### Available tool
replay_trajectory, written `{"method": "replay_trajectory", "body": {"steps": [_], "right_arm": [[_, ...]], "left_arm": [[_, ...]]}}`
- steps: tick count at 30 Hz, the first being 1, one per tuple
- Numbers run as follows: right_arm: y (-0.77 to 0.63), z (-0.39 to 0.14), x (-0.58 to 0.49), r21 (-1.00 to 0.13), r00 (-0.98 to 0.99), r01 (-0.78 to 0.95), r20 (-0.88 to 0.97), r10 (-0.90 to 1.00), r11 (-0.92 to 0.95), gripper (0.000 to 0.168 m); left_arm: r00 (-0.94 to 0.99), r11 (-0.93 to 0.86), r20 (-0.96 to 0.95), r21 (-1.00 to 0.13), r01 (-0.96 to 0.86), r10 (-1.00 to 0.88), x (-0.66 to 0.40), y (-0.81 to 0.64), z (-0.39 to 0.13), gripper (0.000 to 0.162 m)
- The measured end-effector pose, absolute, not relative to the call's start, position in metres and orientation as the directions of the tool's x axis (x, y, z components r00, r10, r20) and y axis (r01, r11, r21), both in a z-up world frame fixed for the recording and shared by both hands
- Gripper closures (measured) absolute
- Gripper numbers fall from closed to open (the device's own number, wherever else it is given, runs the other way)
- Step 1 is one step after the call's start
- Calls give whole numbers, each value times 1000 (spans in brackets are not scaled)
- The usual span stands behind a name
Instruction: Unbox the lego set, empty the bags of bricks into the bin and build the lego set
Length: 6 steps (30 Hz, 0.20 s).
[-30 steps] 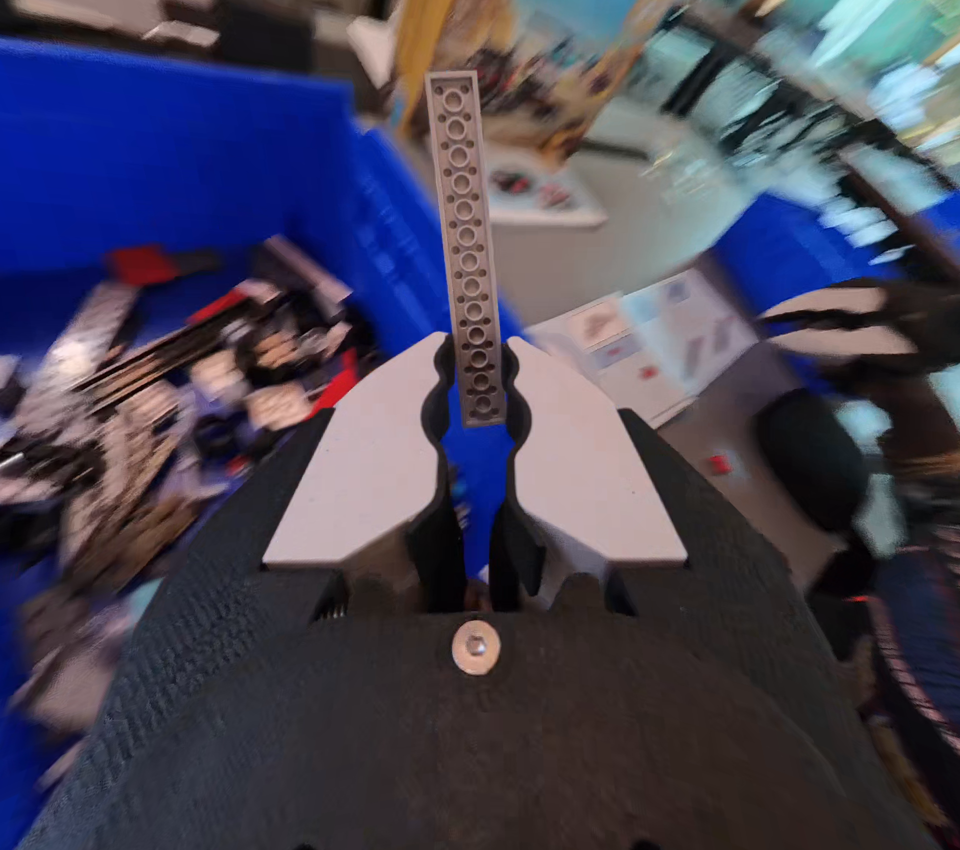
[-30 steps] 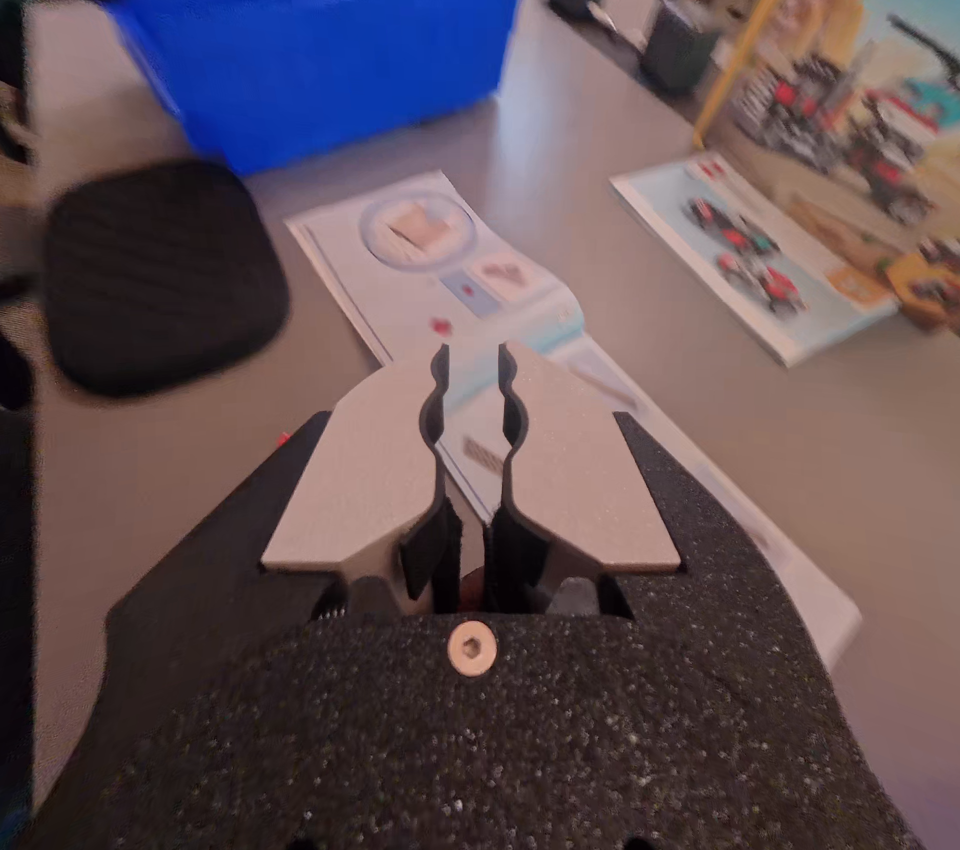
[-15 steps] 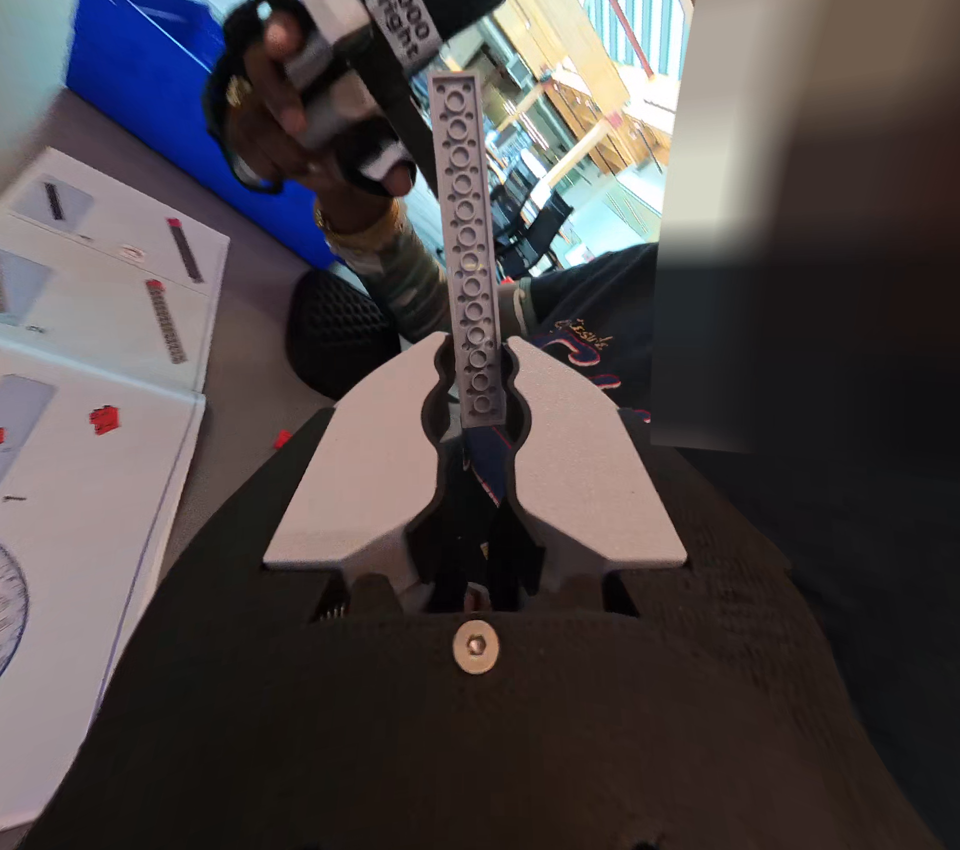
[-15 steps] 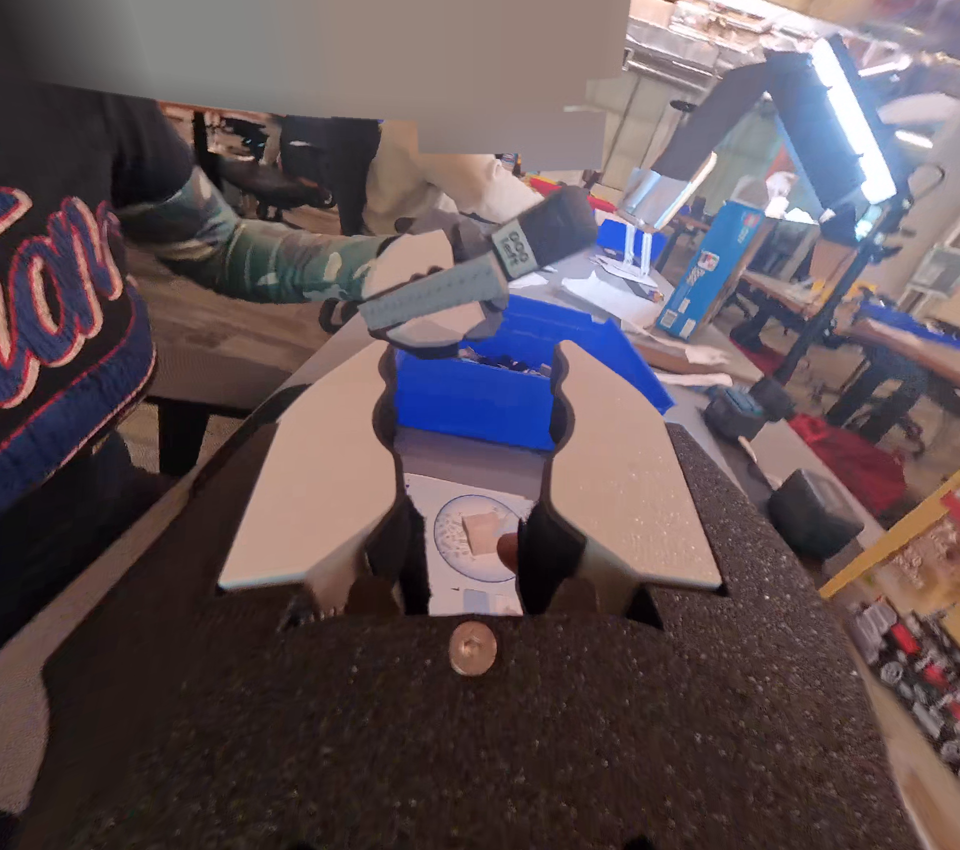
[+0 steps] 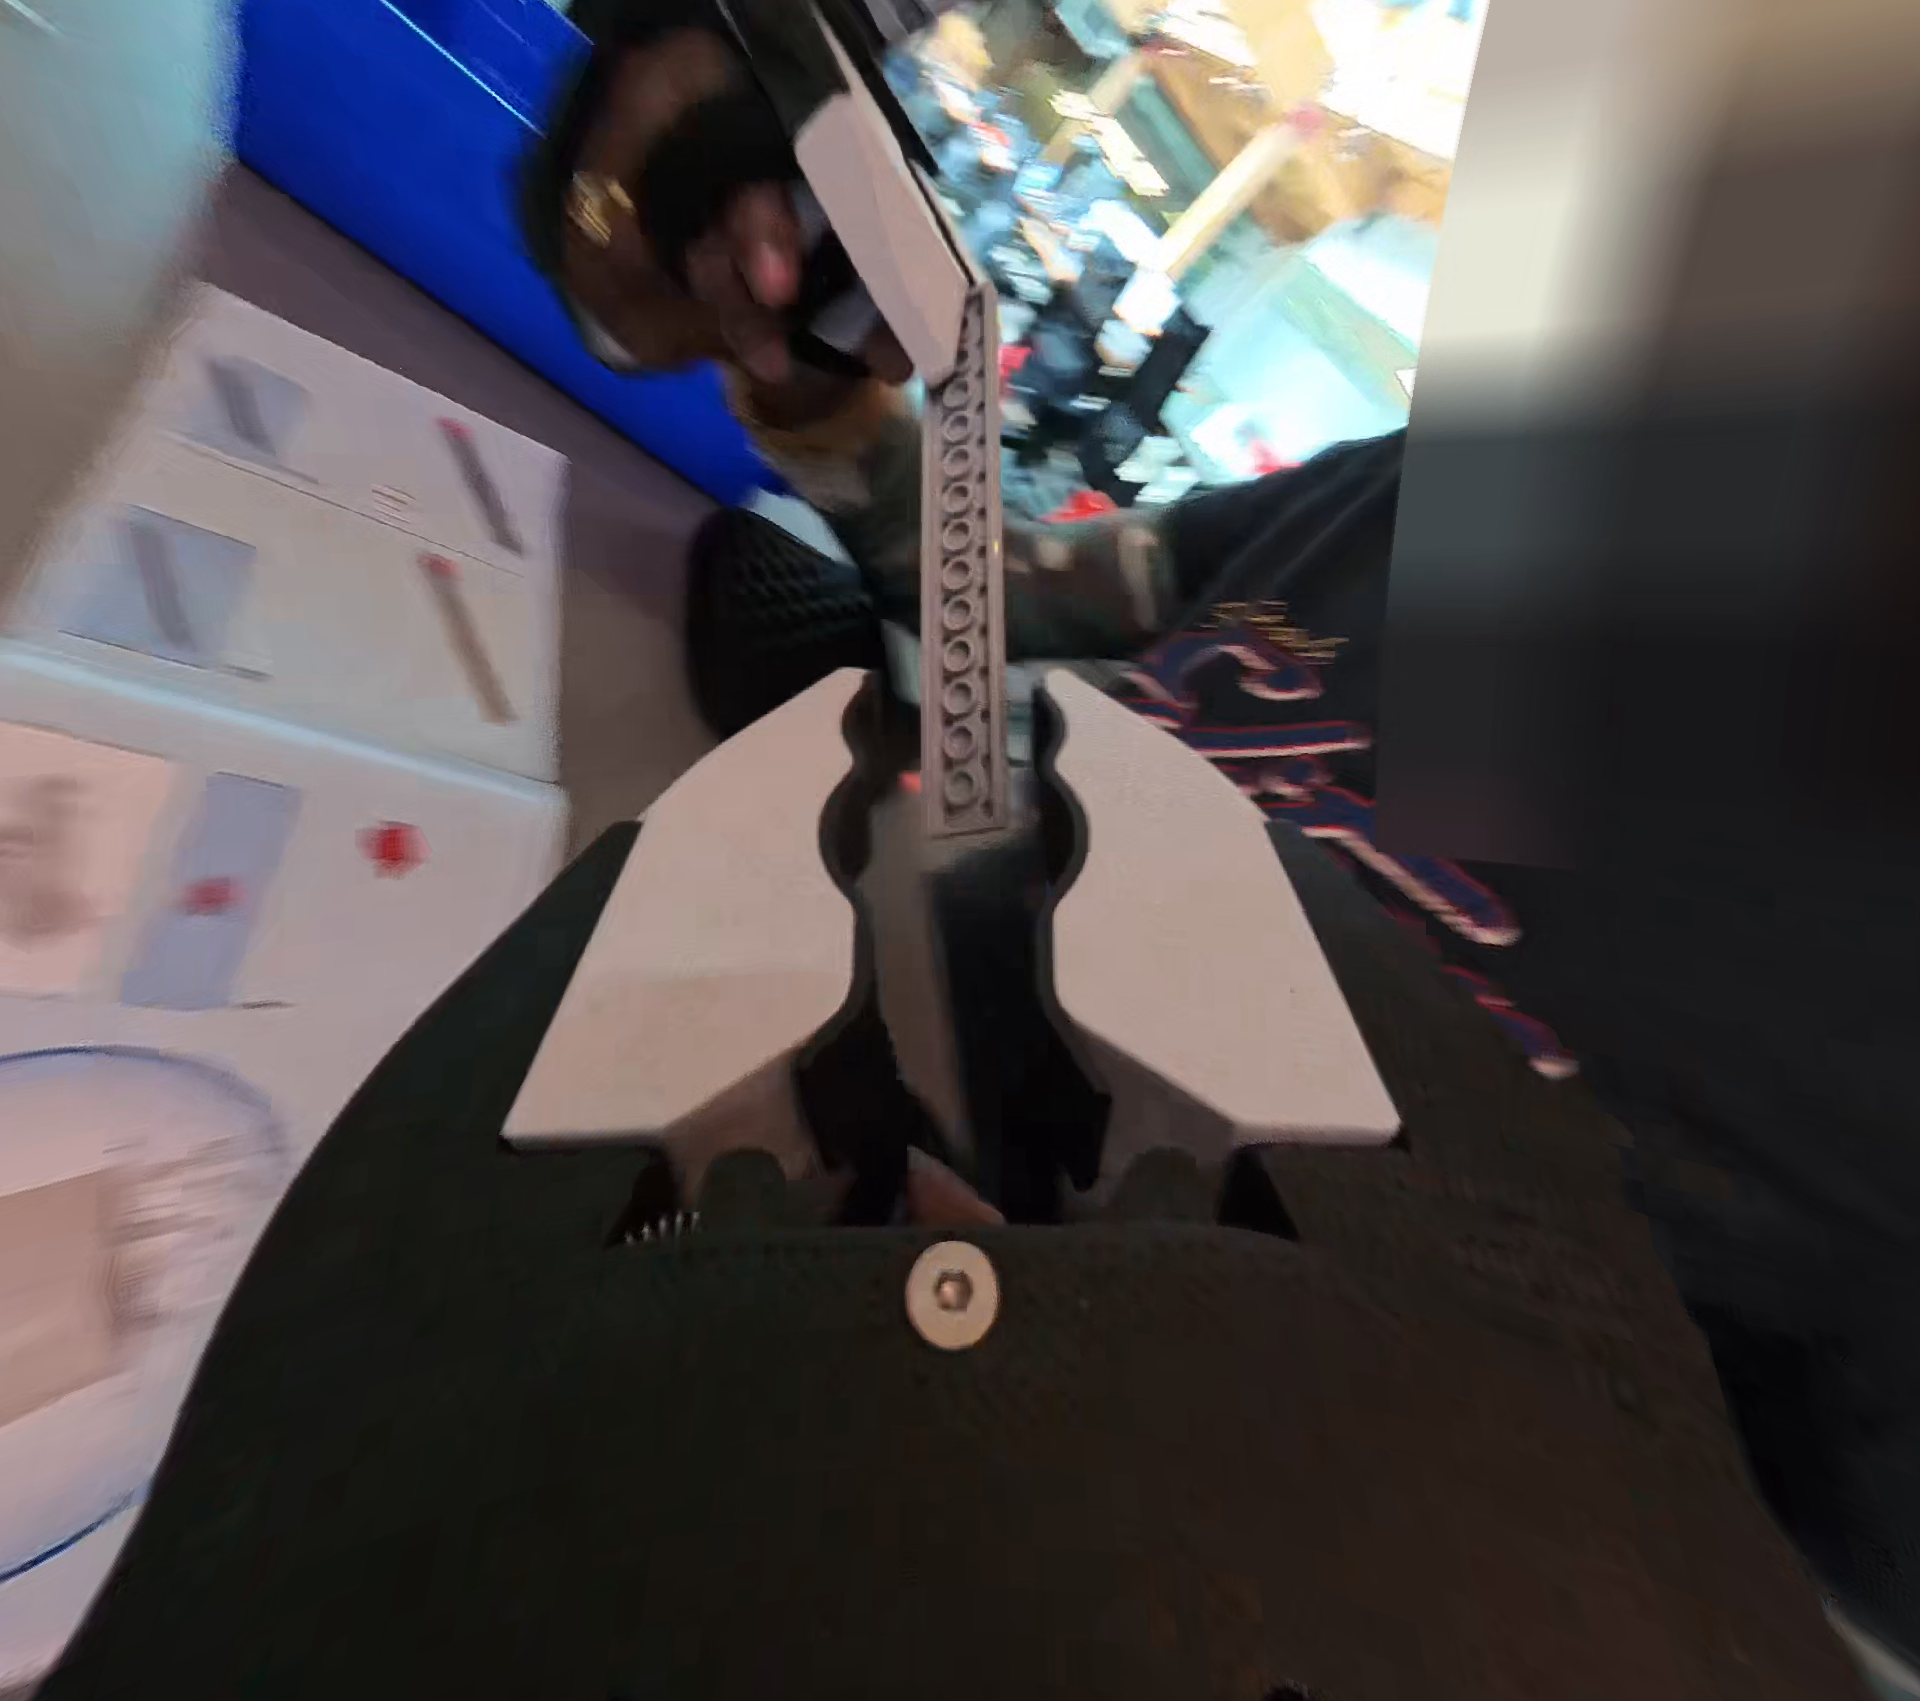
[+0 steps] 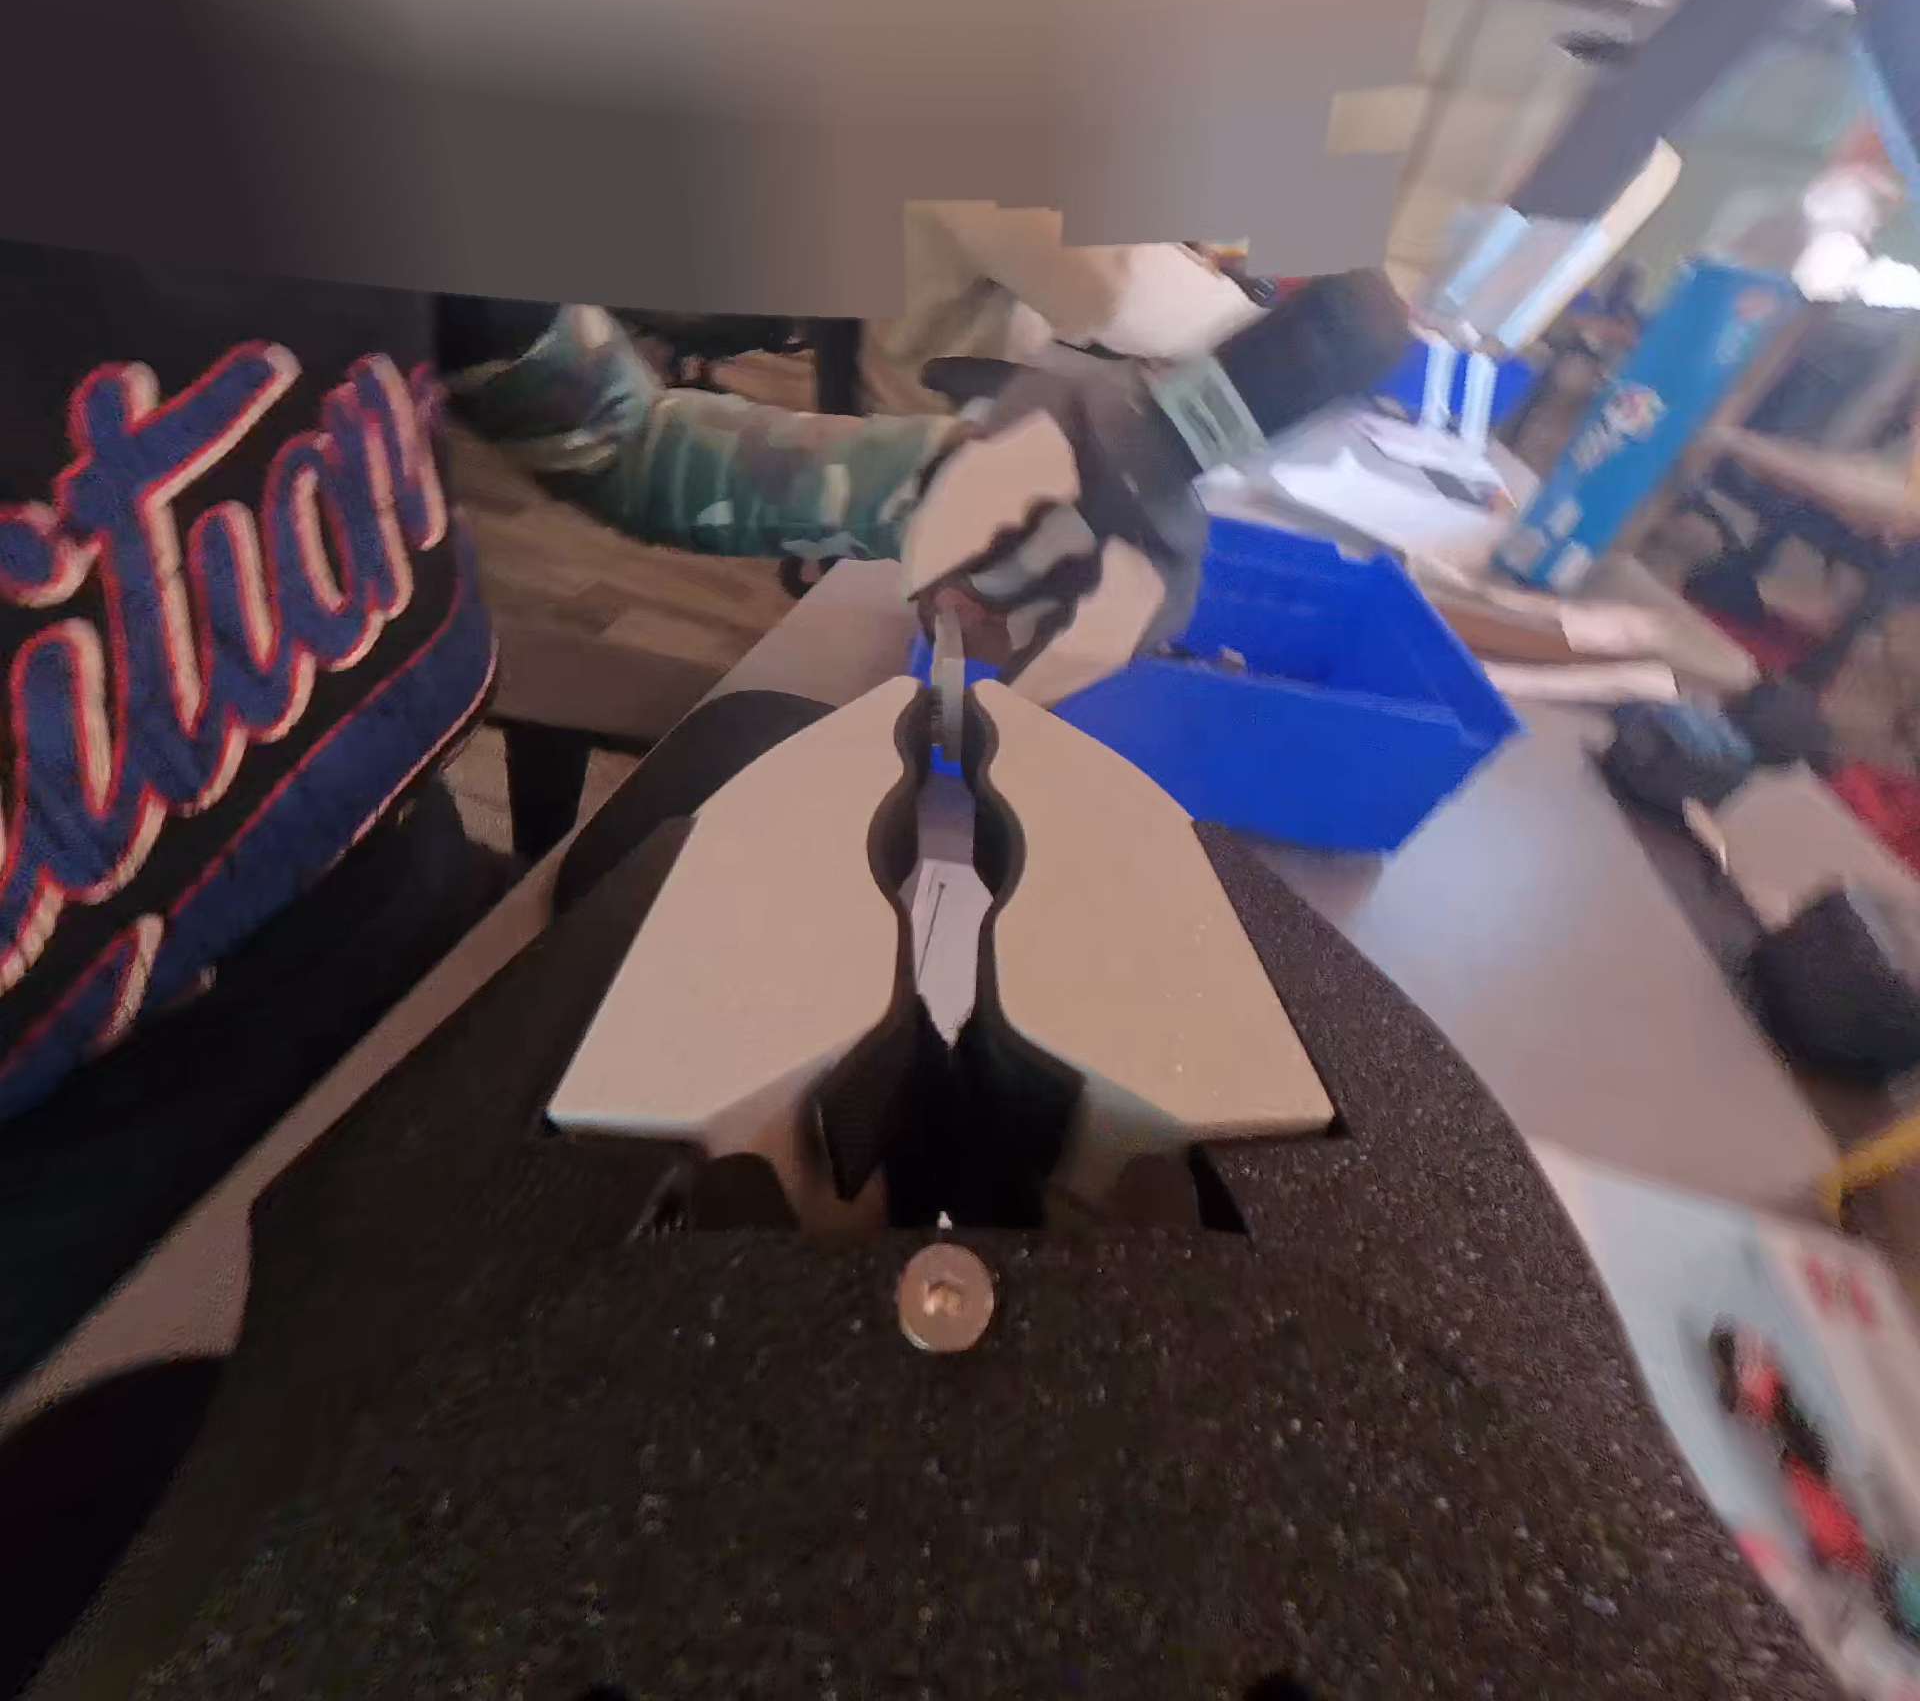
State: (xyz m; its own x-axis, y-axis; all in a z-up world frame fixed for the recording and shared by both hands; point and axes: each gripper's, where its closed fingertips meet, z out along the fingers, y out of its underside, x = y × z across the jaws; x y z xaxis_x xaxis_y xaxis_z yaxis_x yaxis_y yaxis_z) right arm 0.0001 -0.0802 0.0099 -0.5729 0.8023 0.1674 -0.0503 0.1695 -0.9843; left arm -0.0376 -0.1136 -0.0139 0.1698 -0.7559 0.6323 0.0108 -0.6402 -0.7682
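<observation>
A long grey Lego plate [image 5: 966, 571] stands up between my left gripper's [image 5: 951, 695] fingers, tilted, with a gap on each side; the left gripper is open. My right gripper [image 6: 945, 695] is shut on the plate's far end, which shows edge-on in the right wrist view [image 6: 943, 664]. In the left wrist view the right gripper [image 5: 940, 347] comes down from above onto the plate's top. The left gripper [image 6: 1023, 550] shows beyond the plate in the right wrist view, jaws apart. Both are held in the air above the table near the person's chest.
The blue bin [image 6: 1299, 716] stands on the grey table behind the grippers, and also shows in the left wrist view [image 5: 416, 124]. An open instruction booklet [image 5: 312, 612] lies at the left. A black pad [image 5: 769, 612] lies by the table edge. Another booklet [image 6: 1818, 1339] lies at the right. Tip to tip, the grippers are about 6 cm apart.
The right gripper has come in and shut on the plate's far end. The left gripper's jaws have widened and the plate now leans between them. Earlier the left gripper carried the plate away from the bin.
</observation>
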Motion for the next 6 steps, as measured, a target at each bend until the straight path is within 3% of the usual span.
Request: {"method": "replay_trajectory", "body": {"steps": [3, 6], "right_arm": [[-66, 1, 7, -981, -489, 54, -187, 852, -185, 163], [-55, -10, 16, -798, -429, 84, -570, 701, -597, 163]], "left_arm": [[479, -297, 247, -954, -30, -843, -55, -92, -10, 113], [637, 104, -265, -955, -279, -724, -55, -86, -9, 107]]}}
